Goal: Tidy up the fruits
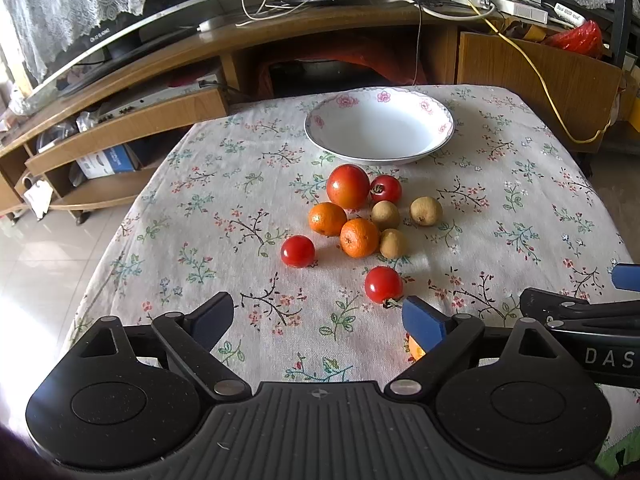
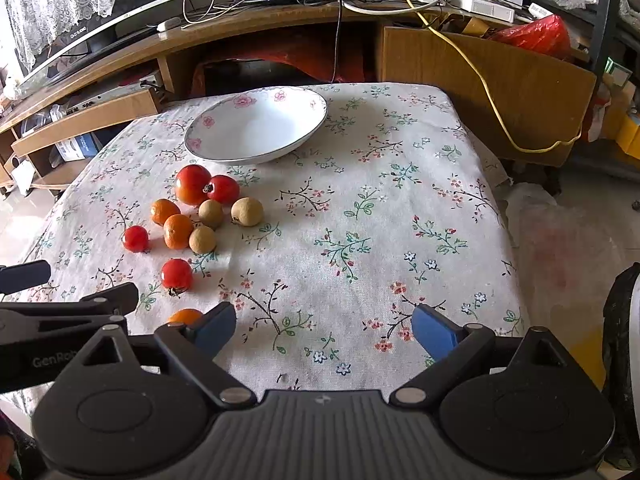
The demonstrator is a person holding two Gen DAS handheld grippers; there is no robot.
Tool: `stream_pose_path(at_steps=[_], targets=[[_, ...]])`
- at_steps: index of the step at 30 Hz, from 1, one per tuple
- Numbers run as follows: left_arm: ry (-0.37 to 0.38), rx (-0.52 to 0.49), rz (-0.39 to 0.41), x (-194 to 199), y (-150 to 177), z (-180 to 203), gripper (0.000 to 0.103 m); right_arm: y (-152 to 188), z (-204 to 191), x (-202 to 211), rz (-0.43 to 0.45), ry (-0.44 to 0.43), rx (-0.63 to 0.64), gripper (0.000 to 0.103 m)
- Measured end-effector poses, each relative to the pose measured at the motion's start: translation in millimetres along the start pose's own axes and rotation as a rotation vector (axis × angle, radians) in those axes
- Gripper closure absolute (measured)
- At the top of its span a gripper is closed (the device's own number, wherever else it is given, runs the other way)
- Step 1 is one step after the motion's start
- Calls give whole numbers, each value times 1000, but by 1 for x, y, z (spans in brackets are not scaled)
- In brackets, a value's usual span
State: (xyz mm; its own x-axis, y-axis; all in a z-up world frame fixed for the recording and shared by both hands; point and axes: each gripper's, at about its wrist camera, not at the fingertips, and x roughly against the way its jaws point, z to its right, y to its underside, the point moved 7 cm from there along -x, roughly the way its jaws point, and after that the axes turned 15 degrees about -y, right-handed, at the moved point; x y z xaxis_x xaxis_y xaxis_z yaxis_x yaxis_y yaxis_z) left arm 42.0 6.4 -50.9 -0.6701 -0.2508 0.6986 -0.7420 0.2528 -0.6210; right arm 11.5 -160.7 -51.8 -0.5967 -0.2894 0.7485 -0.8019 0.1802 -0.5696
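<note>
Left gripper (image 1: 320, 320): fingers spread wide, nothing between them; it hangs over the near cloth. Right gripper (image 2: 324, 330): likewise wide apart and empty, over bare cloth to the right of the fruit.

Just ahead of the left gripper lies a small tomato (image 1: 383, 285); a partly hidden orange fruit (image 1: 416, 349) sits behind its right finger. Beyond: another small tomato (image 1: 297, 251), two mandarins (image 1: 359, 237), three brown longans (image 1: 393, 243), a large tomato (image 1: 347, 186) touching a smaller one (image 1: 385, 189).

Bowl (image 1: 379, 125) at the far side of the tablecloth (image 1: 200, 216): empty. Judgement: no fruit placed yet; all sorting remains.
</note>
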Motion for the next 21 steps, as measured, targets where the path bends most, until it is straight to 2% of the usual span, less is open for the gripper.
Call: stream_pose_path(at_steps=[21], targets=[[-3,-6,-2,1,1,-1,11,2,-4,-1,-5,-4,2,9]])
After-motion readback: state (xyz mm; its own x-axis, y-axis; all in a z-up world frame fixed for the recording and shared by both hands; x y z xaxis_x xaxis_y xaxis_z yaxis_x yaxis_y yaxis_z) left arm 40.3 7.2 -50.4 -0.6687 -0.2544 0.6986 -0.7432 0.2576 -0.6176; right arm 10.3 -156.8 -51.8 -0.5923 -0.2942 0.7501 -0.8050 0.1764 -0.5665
